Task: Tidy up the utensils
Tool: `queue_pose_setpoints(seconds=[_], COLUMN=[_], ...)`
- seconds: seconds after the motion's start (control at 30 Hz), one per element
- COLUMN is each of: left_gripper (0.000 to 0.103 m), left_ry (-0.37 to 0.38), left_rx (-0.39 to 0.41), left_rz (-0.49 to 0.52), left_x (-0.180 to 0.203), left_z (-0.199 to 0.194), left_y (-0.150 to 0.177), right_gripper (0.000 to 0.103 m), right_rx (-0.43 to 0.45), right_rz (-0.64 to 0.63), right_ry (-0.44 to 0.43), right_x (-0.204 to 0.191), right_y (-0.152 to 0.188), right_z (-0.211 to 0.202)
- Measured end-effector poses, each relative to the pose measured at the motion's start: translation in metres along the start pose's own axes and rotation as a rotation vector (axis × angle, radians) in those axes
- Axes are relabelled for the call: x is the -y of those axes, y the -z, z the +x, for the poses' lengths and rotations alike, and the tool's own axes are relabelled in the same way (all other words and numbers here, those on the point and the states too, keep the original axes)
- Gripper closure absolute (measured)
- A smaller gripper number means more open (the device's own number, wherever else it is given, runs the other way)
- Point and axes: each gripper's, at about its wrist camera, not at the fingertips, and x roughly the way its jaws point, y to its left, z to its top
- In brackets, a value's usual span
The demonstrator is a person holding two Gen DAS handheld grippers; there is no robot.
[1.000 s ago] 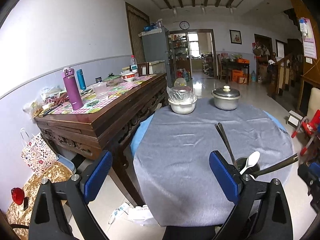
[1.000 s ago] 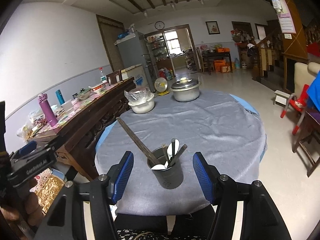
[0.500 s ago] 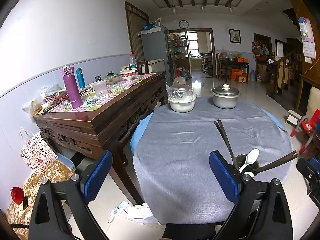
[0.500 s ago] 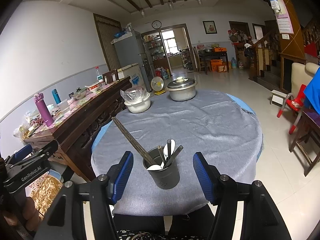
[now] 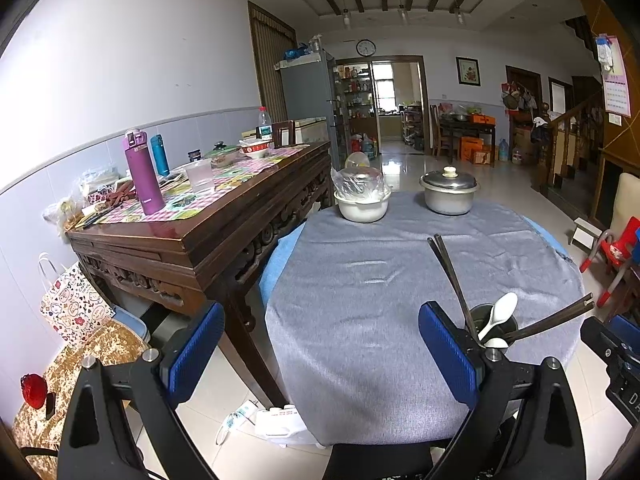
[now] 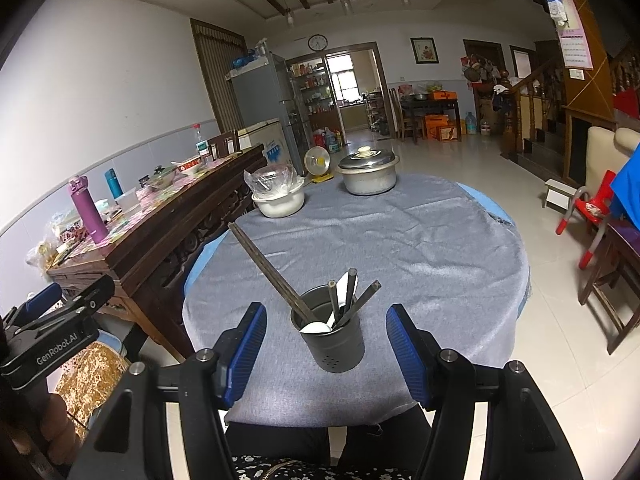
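Observation:
A dark grey utensil holder [image 6: 330, 330] stands near the front edge of the round table with a grey cloth [image 6: 400, 240]. It holds dark chopsticks [image 6: 264, 268] that lean to the left and a white spoon [image 6: 318, 326]. My right gripper [image 6: 326, 354] is open, its blue pads either side of the holder with a gap on each side. In the left wrist view my left gripper [image 5: 322, 352] is open over the table's left front edge with nothing between its pads. There the holder [image 5: 494, 322] shows behind the right finger.
A lidded metal pot [image 6: 368, 174] and a white bowl under plastic [image 6: 278, 198] stand at the table's far side. A cluttered wooden sideboard [image 6: 160, 220] stands close on the left. Red chairs [image 6: 588, 216] are on the right. A person's lap lies below the table edge.
The right wrist view has shifted slightly. Both grippers stay open and the holder has not moved.

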Motion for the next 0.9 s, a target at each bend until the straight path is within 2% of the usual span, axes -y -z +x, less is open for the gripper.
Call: queue_pose_setpoints(seconds=[0.9], left_gripper=[0.006], left_ry=[0.026], left_rx=[-0.002], left_rz=[0.003], left_x=[-0.006], left_z=[-0.001], left_y=[0.007], right_gripper=[0.036], right_rx=[-0.014], right_rz=[-0.031], right_ry=[-0.008], right_x=[-0.022], right_y=[0.000], right_z=[0.005])
